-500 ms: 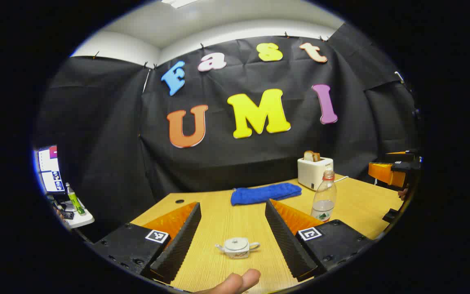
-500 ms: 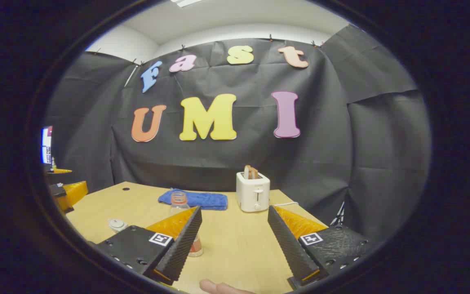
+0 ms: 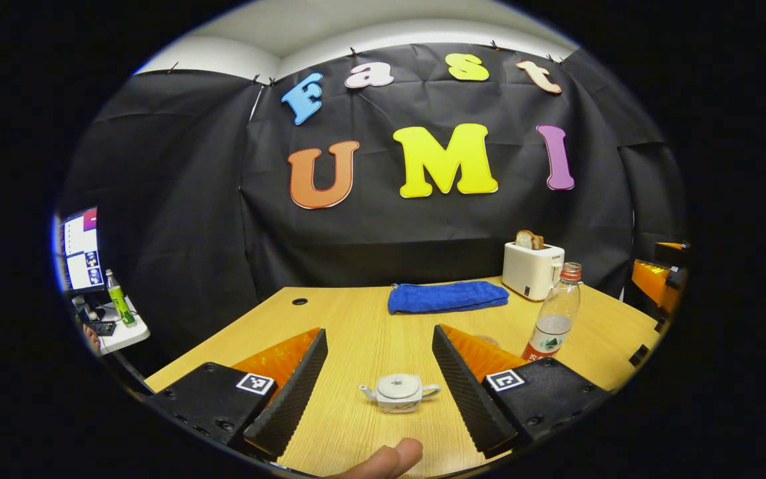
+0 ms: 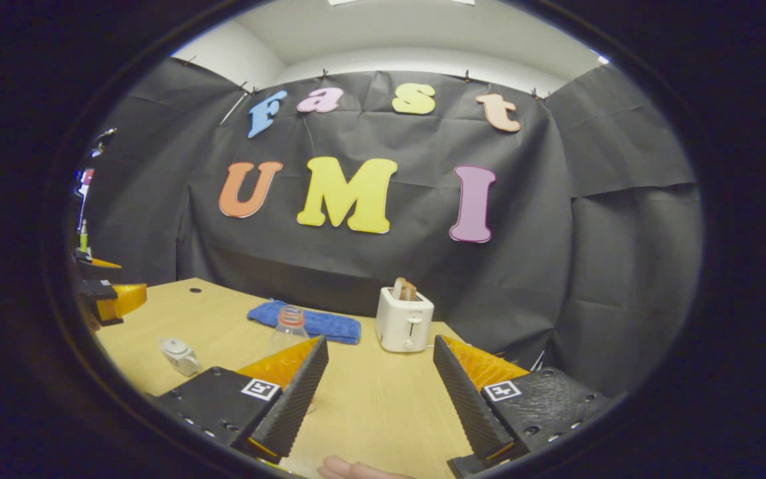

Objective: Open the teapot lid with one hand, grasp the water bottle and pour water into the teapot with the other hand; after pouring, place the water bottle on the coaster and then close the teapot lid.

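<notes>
Between spread left gripper (image 3: 380,389) jaws: lidded teapot (image 3: 399,392), untouched.

Wooden table (image 3: 356,319) bears teapot (image 3: 399,392); water bottle (image 3: 554,314); towel (image 3: 448,296); toaster (image 3: 532,269).

Each gripper (image 3: 380,386) carries black screwed blocks with square black-and-white markers.

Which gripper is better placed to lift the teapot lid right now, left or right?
Probably the left. In the left gripper view the teapot sits centred ahead of the open left gripper, lid on. In the right gripper view the teapot lies far off to one side of the right gripper, nearer the water bottle.
</notes>
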Demonstrator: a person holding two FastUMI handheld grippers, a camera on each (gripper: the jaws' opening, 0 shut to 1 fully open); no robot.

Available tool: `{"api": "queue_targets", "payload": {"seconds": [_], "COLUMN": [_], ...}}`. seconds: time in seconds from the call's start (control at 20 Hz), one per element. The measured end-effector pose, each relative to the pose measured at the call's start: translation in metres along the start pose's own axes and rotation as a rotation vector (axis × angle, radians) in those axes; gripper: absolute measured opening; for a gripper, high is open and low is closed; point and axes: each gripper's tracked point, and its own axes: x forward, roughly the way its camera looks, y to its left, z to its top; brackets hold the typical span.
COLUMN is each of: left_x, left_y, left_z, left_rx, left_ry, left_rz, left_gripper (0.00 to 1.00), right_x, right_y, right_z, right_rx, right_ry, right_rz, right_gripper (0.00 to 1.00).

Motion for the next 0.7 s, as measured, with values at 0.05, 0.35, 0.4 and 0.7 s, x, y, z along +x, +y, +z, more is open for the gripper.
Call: {"api": "queue_targets", "payload": {"seconds": [0.05, 0.35, 0.4, 0.7], "left_x": [-0.001, 0.001, 0.001, 0.009], "left_y": [-0.002, -0.005, -0.006, -0.012], "left_z": [0.0, 0.0, -0.002, -0.002], "left_rx": [-0.005, 0.005, 0.007, -0.032], "left_ry": [-0.004, -0.007, -0.003, -0.019], "left_rz": [-0.004, -0.009, -0.01, -0.035], "left_gripper": [1.0, 0.99, 0.99, 0.99], "right_x": [0.0, 0.003, 0.004, 0.007], "right_y": [0.0, -0.009, -0.01, -0.014], "right_z": [0.0, -0.006, -0.007, -0.012], "right_rx": [-0.008, -0.031, -0.029, -0.041], "right_ry": [-0.001, 0.014, 0.018, 0.032], "right_rz": [-0.002, -0.021, -0.024, -0.034], "right_gripper": [0.95, 0.97, 0.97, 0.97]}}
